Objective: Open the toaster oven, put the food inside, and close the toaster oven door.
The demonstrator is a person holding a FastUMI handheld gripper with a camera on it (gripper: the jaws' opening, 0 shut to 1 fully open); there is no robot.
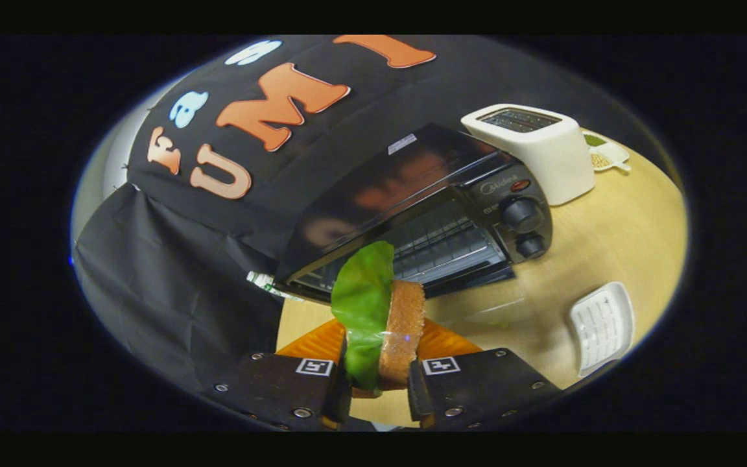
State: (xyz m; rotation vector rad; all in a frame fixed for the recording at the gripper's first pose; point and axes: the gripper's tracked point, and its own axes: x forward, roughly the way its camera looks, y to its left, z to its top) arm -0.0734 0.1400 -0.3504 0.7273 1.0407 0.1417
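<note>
Our gripper [379, 379] is clamped on the sandwich [383, 318]. Just beyond it gapes the toaster oven [425, 207]; we should feed the sandwich in level onto the rack [445, 250].

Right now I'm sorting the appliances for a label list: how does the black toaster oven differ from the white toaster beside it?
The toaster oven is black, wide and low; the toaster is white, narrower and upright. The toaster oven opens at the front, with its rack showing and two knobs beside it; the toaster has slots on top. The gripper, shut on the sandwich, points at the toaster oven, not the toaster. Both stand on the wooden table.
</note>
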